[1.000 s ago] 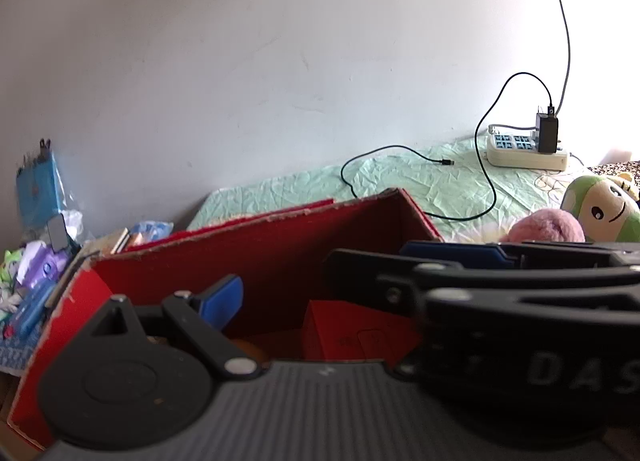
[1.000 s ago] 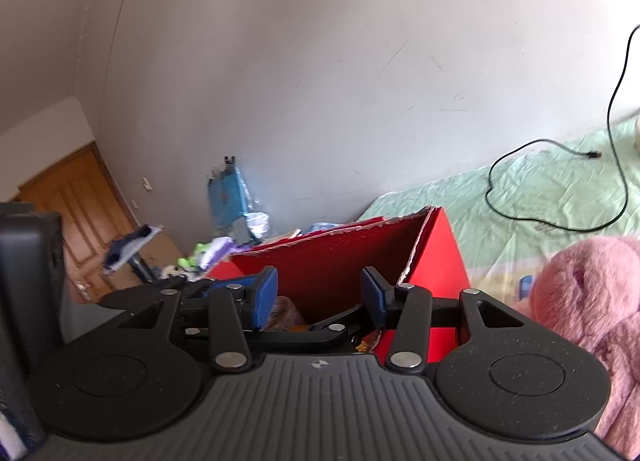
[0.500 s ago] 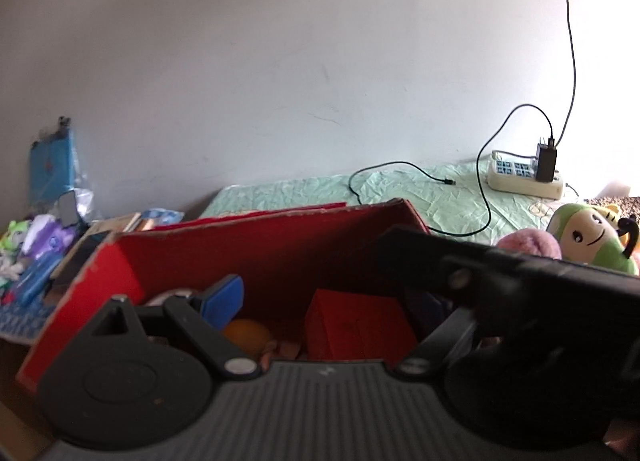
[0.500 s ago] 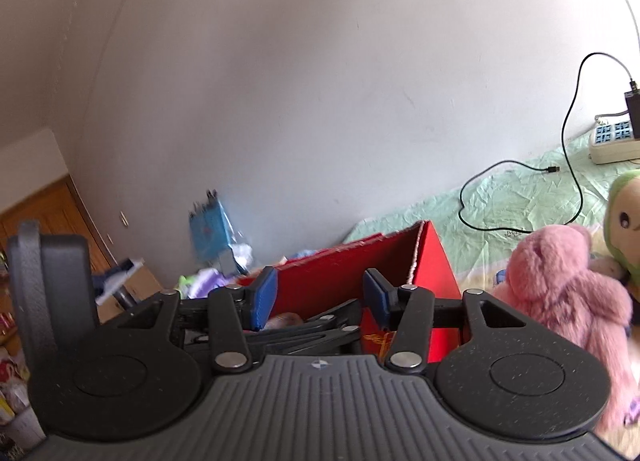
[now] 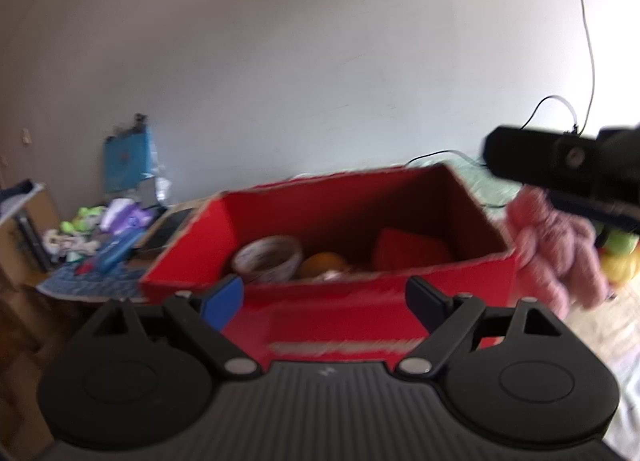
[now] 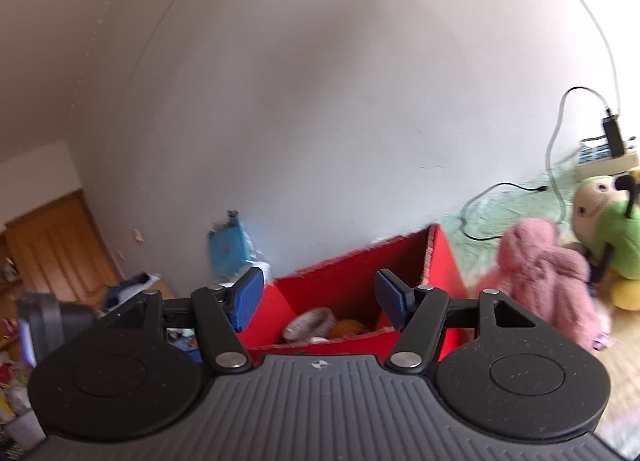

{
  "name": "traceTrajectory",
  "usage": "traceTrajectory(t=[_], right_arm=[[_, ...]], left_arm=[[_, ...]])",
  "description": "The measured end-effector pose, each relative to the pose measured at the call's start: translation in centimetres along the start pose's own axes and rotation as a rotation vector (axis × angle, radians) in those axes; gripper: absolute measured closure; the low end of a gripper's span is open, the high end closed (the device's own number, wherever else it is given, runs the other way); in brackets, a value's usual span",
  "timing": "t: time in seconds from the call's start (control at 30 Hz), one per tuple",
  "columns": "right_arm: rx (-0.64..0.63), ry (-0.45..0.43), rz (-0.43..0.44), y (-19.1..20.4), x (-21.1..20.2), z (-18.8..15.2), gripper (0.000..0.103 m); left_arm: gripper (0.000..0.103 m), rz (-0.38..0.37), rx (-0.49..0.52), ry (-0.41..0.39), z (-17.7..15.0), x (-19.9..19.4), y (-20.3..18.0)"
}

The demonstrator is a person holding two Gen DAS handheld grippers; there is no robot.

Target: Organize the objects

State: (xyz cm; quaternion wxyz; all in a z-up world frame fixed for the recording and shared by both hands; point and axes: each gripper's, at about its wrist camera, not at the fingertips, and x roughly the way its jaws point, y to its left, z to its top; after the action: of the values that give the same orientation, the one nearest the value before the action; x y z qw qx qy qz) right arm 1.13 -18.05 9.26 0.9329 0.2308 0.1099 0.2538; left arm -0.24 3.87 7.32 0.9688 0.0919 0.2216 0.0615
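**Now: both tools standing open before the red box**

Presently we are looking across both tools at a red cardboard box, open at the top and sitting at the edge of a bed with a pale green sheet. Our left tool is standing wide open, its blue pads well apart, nothing between them; the box's near wall is showing through the gap. Our right tool is also open and holding nothing, and its jaws have just been opening. In the left view the right tool is reaching in as a dark bar at the upper right, in front of the toys.

Inside the box we are seeing a roll of printed tape lying toward the left, an orange just beside it, and a smaller red carton toward the right. Something pale is lying in front of the orange; we cannot tell what it is.

To the right of the box, a pink plush toy is lying close against its right wall, and a green and yellow plush toy is sitting behind it. A power strip with a black adapter plugged in is resting farther back on the sheet, with a black cable looping across the bed. The left view is blurred.
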Motion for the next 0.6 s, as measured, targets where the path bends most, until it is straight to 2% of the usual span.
traceTrajectory(t=[0.07,0.27,0.37,0.5,0.6], right_arm=[[-0.018,-0.002,-0.039,0.2,-0.3,-0.4,0.038],[-0.067,0.011,-0.158,0.6,-0.7,-1.8,0.038],[-0.093,0.027,-0.186,1.2,-0.7,-2.5,0.036],[-0.13,0.057,-0.227,1.9,-0.5,-3.2,0.033],[-0.152,0.065,-0.264,2.2,-0.2,-3.8,0.025]], left_arm=[[0.016,0.037,0.013,0.001,-0.8,-0.5,0.2],[0.016,0.074,0.012,0.034,-2.6,-1.0,1.2],[0.016,0.068,0.001,0.062,-3.2,-0.8,1.8],[0.016,0.068,-0.032,0.094,-3.7,-0.7,2.8],[0.016,0.099,-0.035,0.114,-3.9,-0.1,3.2]])
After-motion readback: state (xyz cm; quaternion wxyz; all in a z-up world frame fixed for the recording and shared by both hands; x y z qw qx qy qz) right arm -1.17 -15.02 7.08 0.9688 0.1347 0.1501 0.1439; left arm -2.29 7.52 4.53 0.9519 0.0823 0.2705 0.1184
